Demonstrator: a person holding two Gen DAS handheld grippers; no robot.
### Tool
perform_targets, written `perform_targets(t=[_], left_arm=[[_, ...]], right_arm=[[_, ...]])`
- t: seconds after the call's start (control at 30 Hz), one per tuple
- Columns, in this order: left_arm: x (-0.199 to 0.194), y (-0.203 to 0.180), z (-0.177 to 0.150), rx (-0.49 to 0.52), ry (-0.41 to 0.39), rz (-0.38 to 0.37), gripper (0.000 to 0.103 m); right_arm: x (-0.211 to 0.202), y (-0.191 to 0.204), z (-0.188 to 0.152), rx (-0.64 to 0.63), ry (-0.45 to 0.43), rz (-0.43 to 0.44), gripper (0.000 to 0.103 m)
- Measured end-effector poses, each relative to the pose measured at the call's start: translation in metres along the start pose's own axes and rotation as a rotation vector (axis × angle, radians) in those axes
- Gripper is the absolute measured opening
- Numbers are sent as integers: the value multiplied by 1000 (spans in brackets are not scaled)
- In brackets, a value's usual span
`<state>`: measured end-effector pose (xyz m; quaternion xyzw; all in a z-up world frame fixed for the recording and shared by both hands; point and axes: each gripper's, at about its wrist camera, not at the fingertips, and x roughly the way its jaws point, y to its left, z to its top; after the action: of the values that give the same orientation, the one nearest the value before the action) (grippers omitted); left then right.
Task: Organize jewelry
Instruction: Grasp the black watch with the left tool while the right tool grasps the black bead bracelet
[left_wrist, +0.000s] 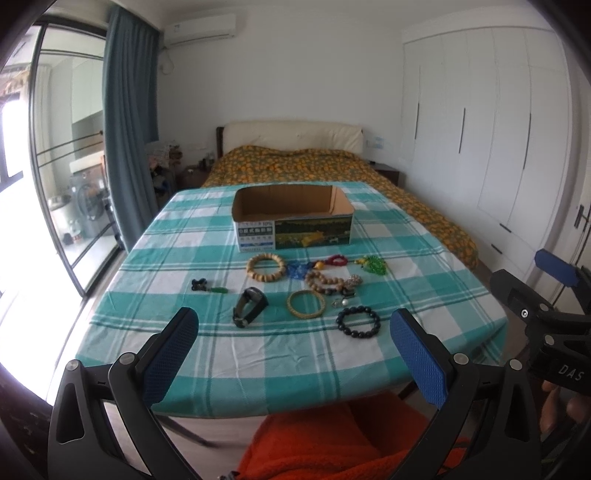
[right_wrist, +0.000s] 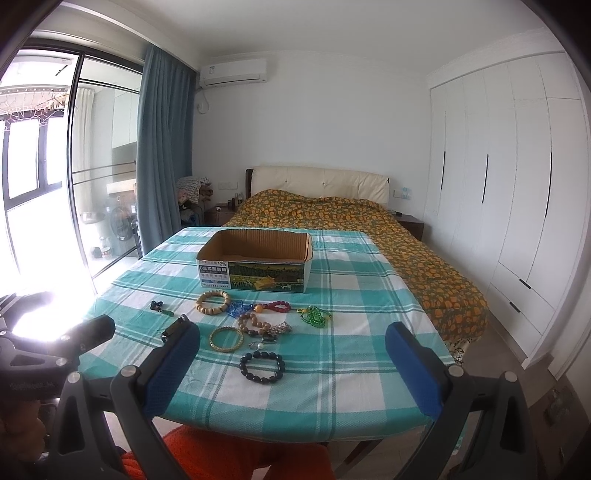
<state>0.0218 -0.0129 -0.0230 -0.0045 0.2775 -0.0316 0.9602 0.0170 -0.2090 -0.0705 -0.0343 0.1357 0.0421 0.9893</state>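
Note:
An open cardboard box (left_wrist: 293, 218) (right_wrist: 255, 264) stands on the checked tablecloth (left_wrist: 184, 350). In front of it lie a wooden bead bracelet (left_wrist: 266, 267) (right_wrist: 213, 302), a black watch (left_wrist: 251, 307), a gold bangle (left_wrist: 306, 303) (right_wrist: 226, 338), a black bead bracelet (left_wrist: 357, 322) (right_wrist: 262, 366), green beads (left_wrist: 375, 264) (right_wrist: 314, 316), red beads (left_wrist: 335, 260) (right_wrist: 279, 305) and brown beads (left_wrist: 325, 281) (right_wrist: 255, 325). My left gripper (left_wrist: 293, 354) is open and empty, short of the table's near edge. My right gripper (right_wrist: 291, 365) is open and empty, also at the near edge.
A small black charm (left_wrist: 199, 284) (right_wrist: 156, 305) and green pendant (left_wrist: 221, 290) lie at the left. The right gripper's body (left_wrist: 546, 306) shows at the left wrist view's right edge. A bed (left_wrist: 332, 166) lies beyond the table, wardrobes (right_wrist: 517, 184) at right, orange cloth (left_wrist: 332, 443) below.

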Motion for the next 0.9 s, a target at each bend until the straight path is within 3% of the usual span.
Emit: perform_targets(t=[0.9], left_arm=[[73, 38, -8, -99, 151, -13, 103]], right_arm=[[73, 21, -5, -59, 180, 19, 102]])
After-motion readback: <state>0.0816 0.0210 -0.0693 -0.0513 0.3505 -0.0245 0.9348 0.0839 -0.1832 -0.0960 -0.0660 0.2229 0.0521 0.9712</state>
